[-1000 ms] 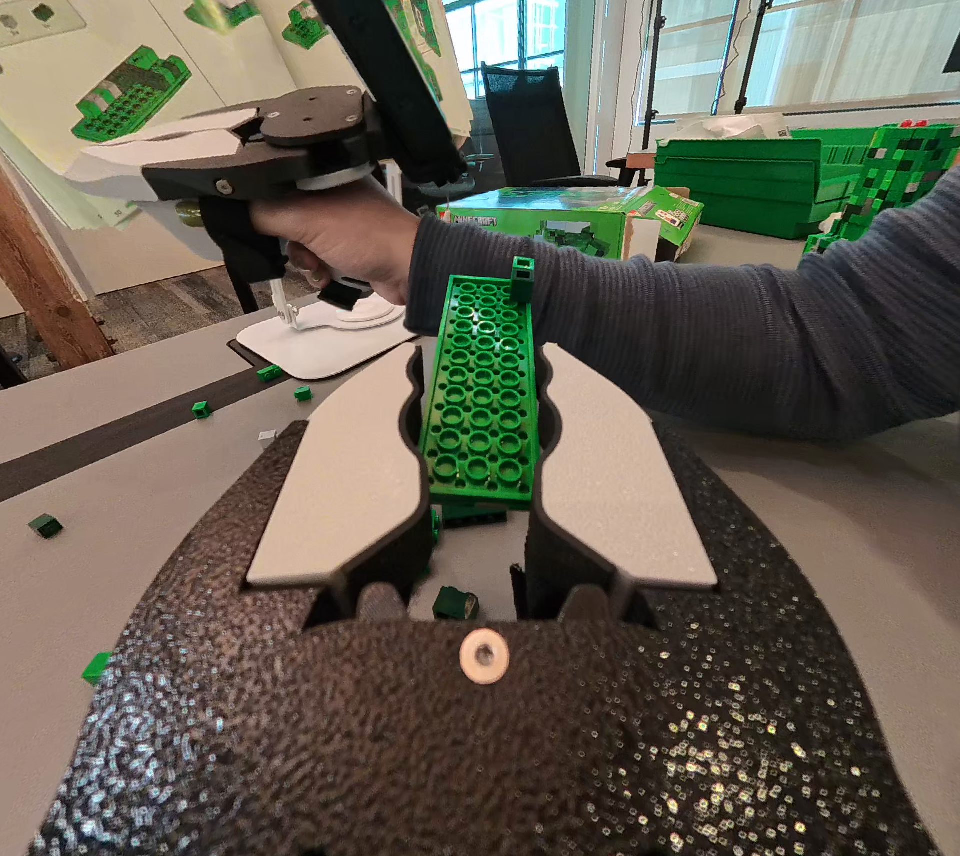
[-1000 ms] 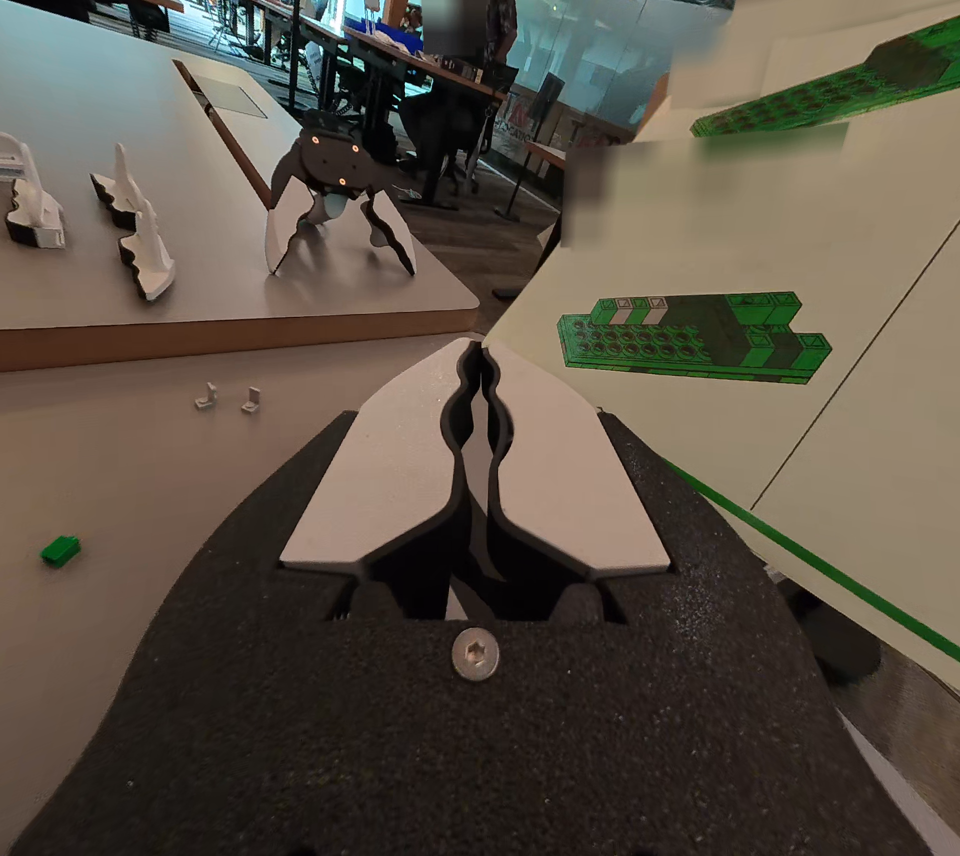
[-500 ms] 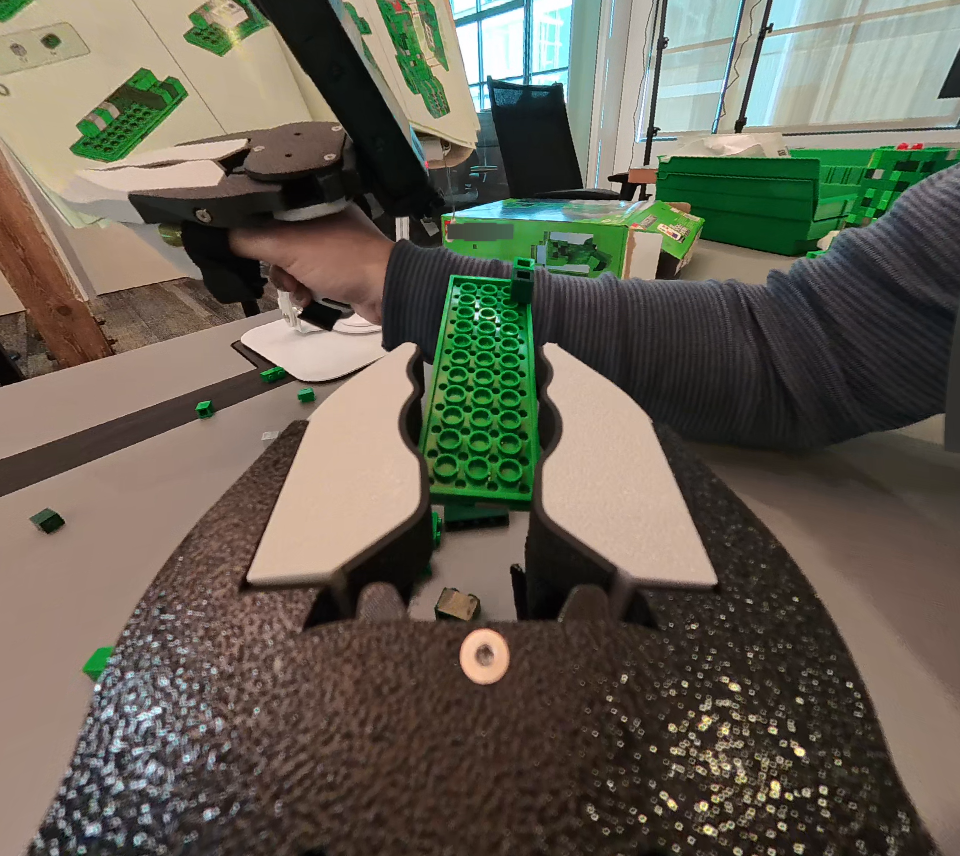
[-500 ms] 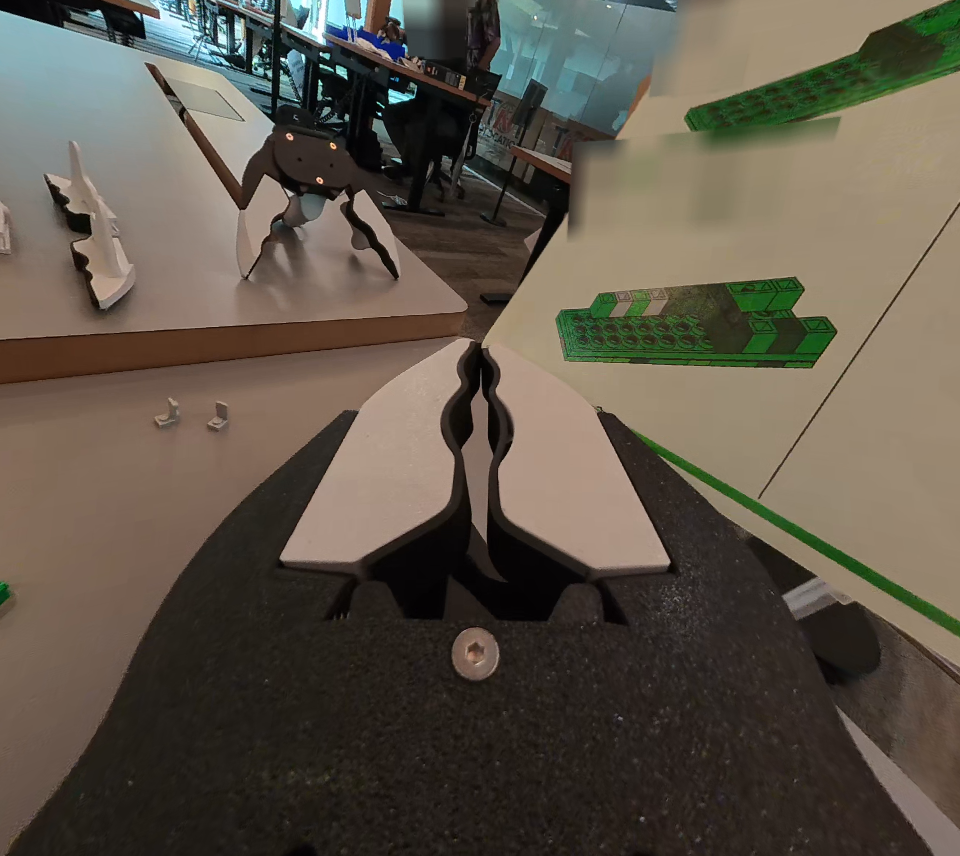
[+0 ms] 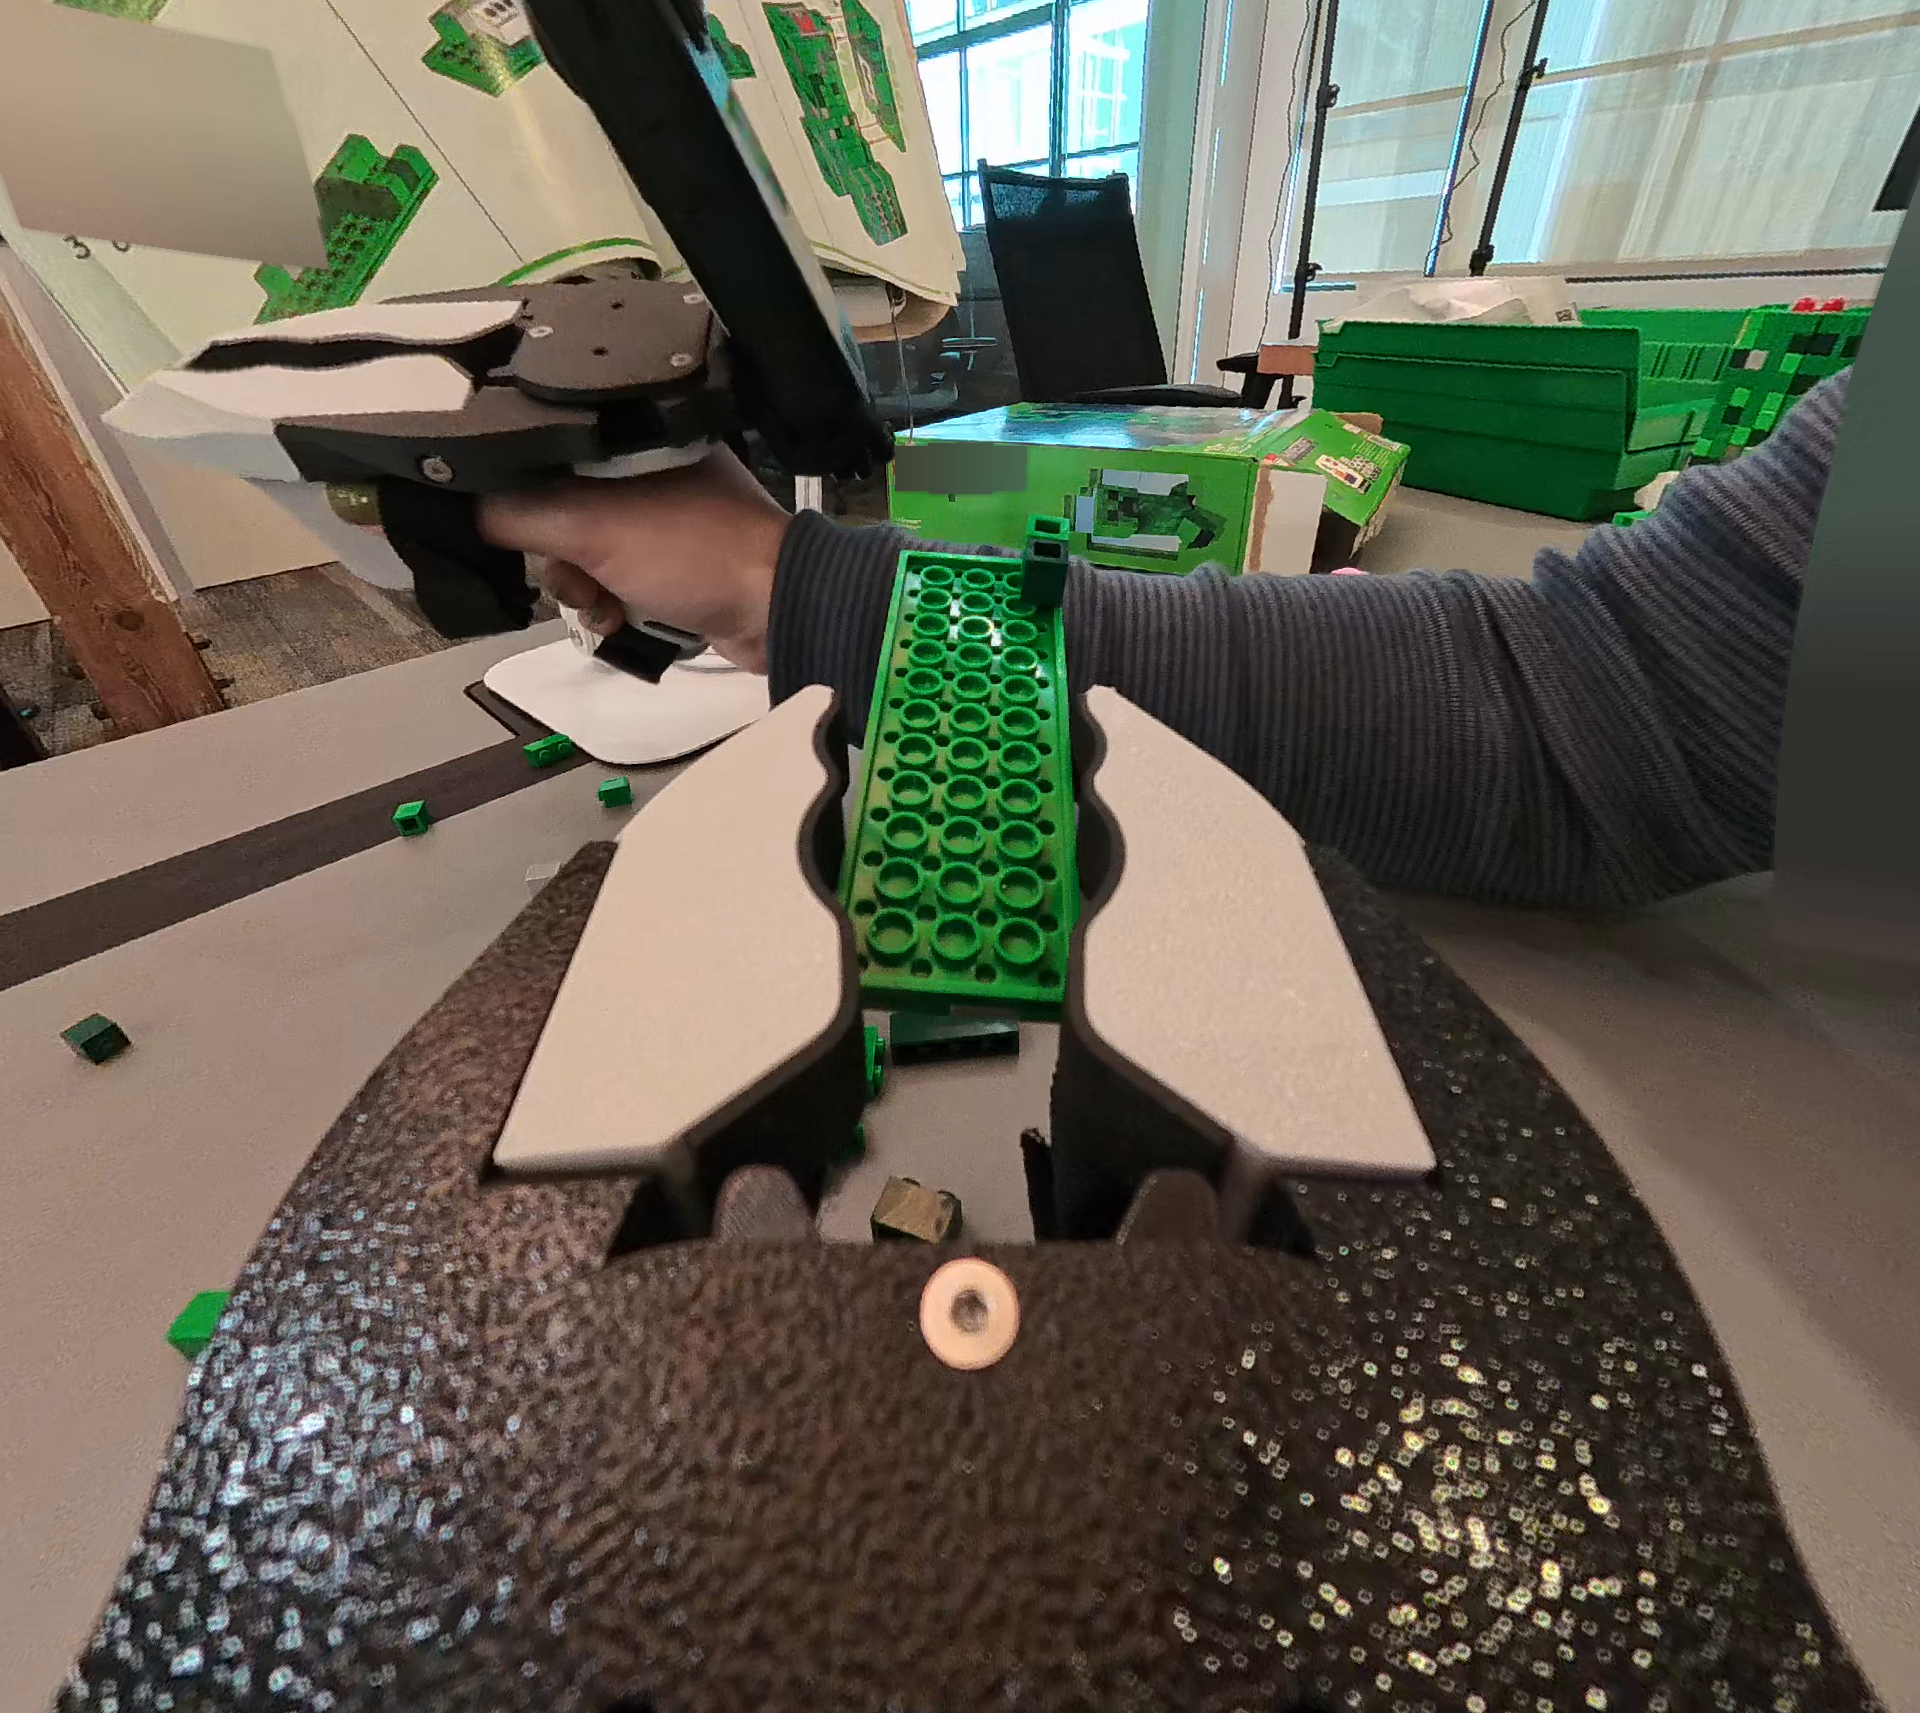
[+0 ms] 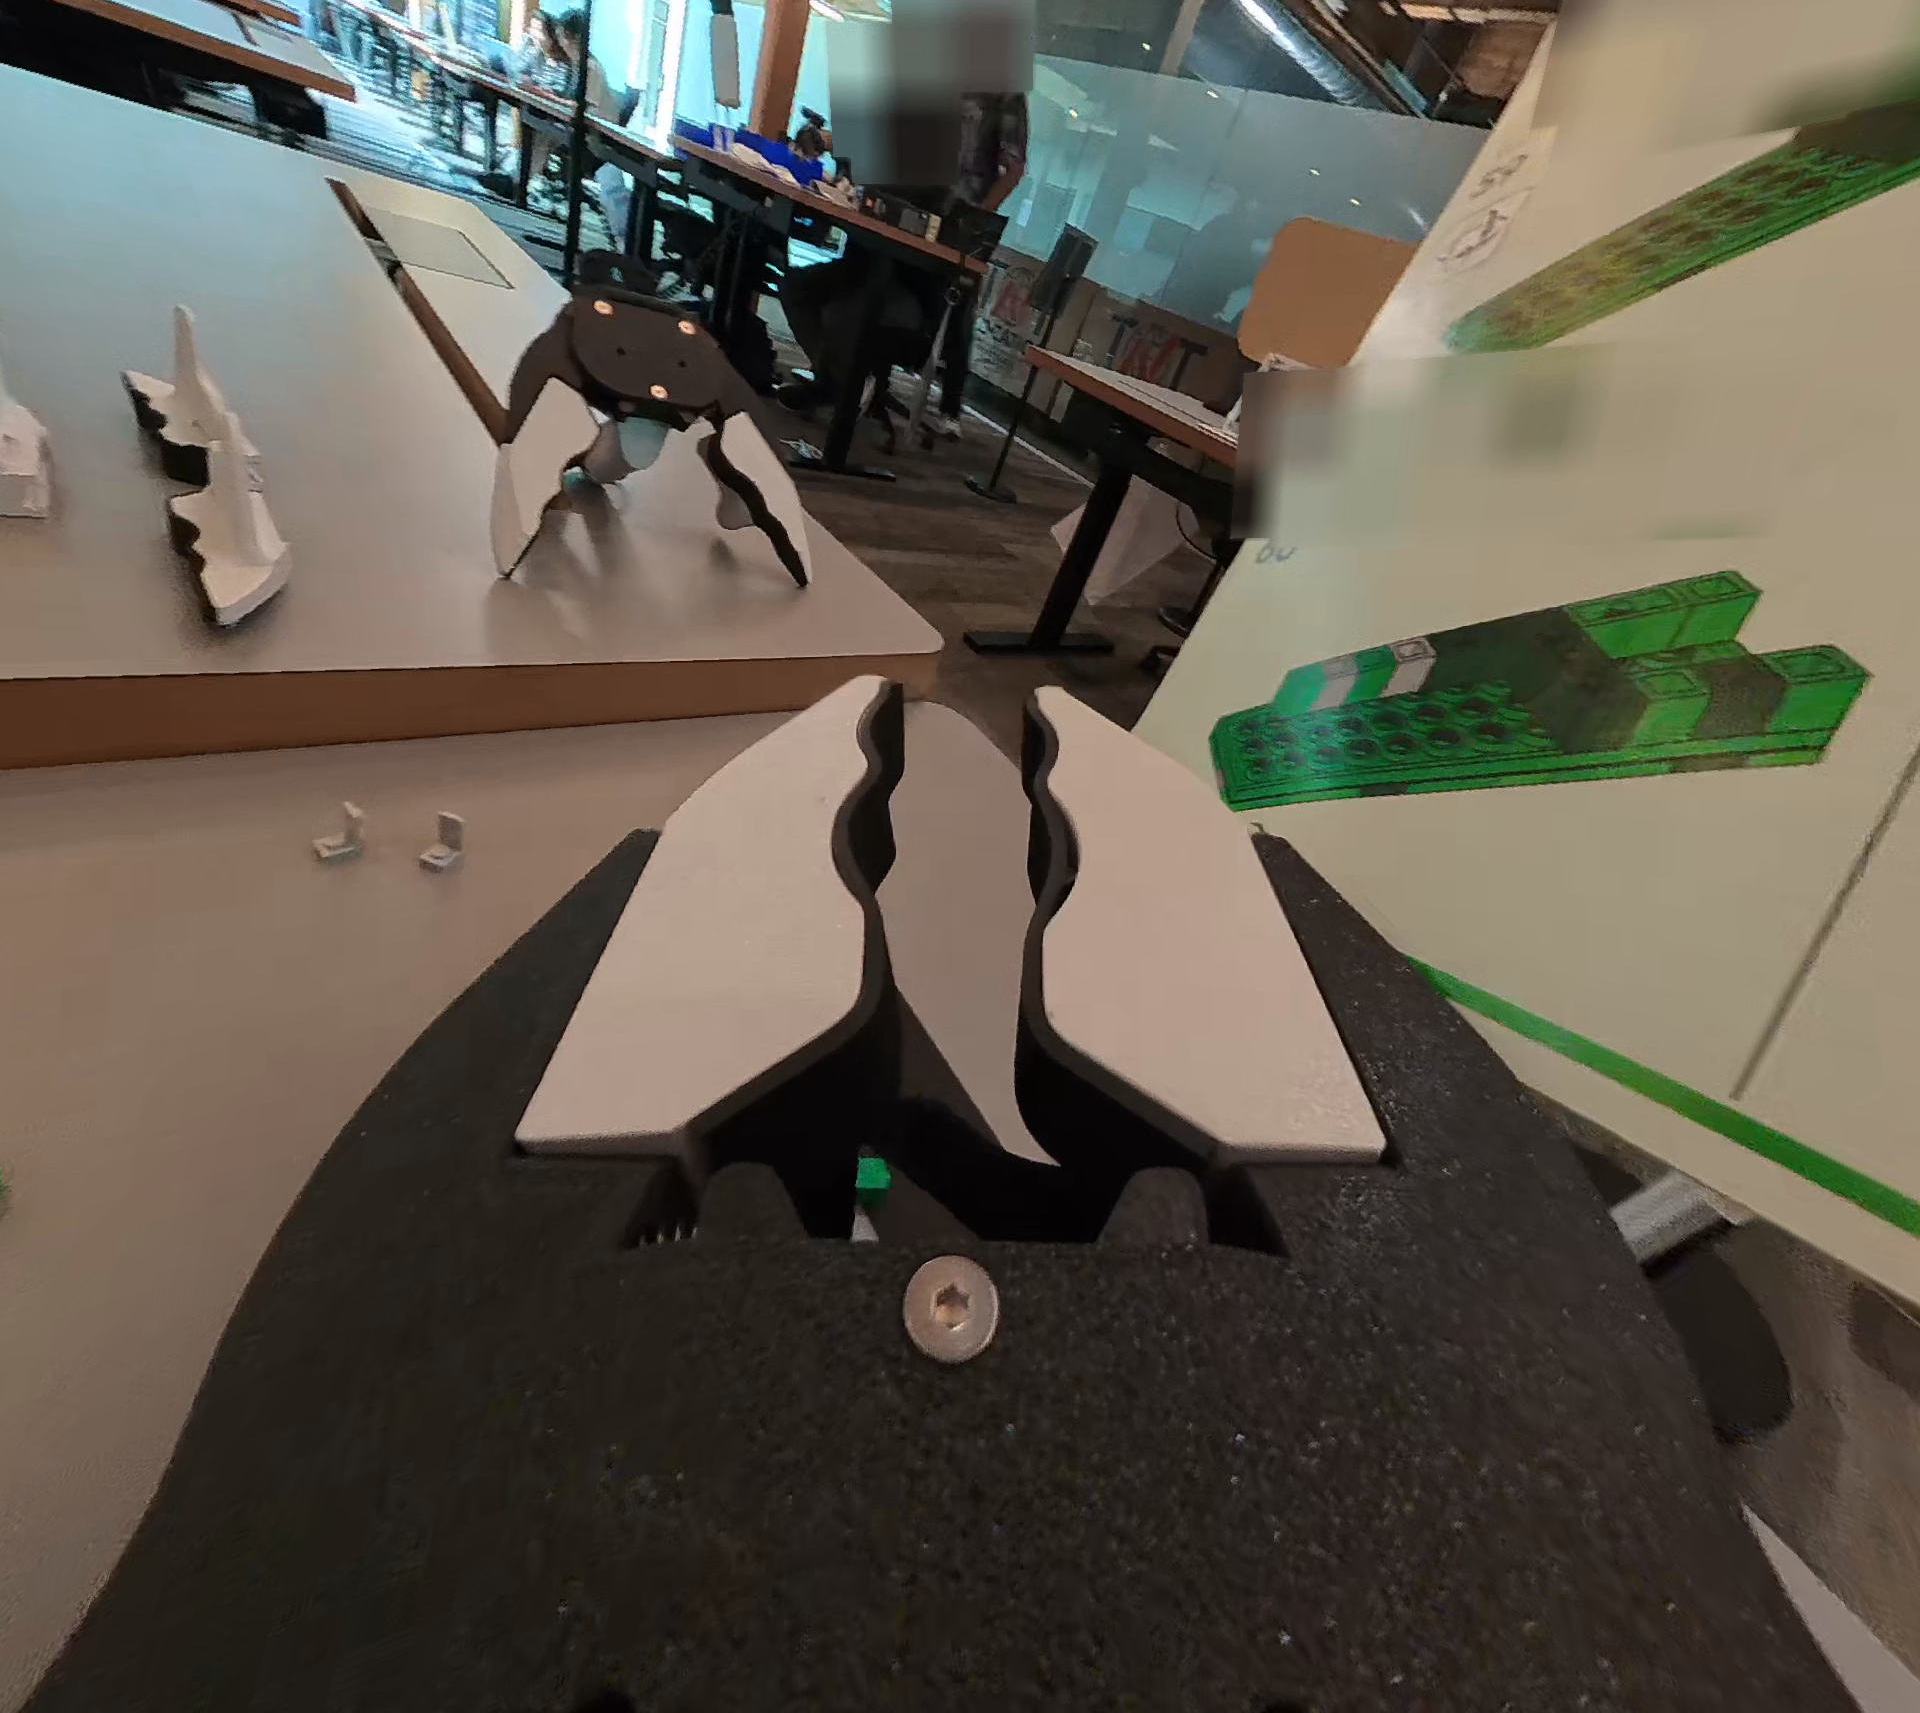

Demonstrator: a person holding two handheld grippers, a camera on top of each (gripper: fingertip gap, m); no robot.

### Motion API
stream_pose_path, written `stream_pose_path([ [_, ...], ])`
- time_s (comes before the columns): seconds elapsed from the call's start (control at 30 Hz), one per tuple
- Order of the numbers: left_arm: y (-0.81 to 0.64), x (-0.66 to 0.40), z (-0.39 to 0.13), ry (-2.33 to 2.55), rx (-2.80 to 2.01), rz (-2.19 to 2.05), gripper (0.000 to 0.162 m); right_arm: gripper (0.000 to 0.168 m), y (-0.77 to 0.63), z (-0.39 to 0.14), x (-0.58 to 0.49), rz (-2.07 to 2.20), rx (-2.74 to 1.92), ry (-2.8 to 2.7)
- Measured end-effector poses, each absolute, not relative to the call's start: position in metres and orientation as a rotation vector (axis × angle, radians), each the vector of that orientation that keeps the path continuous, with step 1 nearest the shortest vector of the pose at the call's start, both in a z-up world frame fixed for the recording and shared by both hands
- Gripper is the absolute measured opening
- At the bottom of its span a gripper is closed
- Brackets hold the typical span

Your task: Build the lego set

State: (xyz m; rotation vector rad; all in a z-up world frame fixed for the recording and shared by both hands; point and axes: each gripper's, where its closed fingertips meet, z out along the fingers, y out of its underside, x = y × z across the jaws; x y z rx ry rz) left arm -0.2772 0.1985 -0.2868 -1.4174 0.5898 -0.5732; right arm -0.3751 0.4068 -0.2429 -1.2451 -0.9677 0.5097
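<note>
left gripper clamped on green studded plate lying lengthwise between its fingers, right gripper slightly apart, empty, raised beyond plate

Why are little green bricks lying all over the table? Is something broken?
Nothing looks broken. Loose small bricks lie scattered on the grey table, unsorted. The green box behind has a torn-open end. The left gripper holds the green plate straight.
</note>
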Motion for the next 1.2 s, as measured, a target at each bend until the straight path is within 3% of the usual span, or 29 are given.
stream_pose_path([
  [0.33,0.198,-0.277,-0.287,0.589,-1.416,-0.572,0.040,0.019,0.323,-0.233,-0.392,0.883,-0.966,-1.370],
  [0.43,0.198,-0.277,-0.287,0.590,-1.417,-0.572,0.041,0.010,0.305,-0.212,-0.381,0.944,-0.900,-1.416],
  [0.47,0.198,-0.277,-0.287,0.590,-1.417,-0.572,0.041,0.000,0.304,-0.205,-0.376,0.932,-0.889,-1.403],
  [0.67,0.198,-0.277,-0.287,0.593,-1.416,-0.571,0.040,0.000,0.328,-0.179,-0.333,0.710,-0.919,-1.338],
  [1.2,0.198,-0.276,-0.288,0.599,-1.418,-0.568,0.040,0.000,0.415,-0.193,-0.273,0.366,-1.151,-1.068],
])
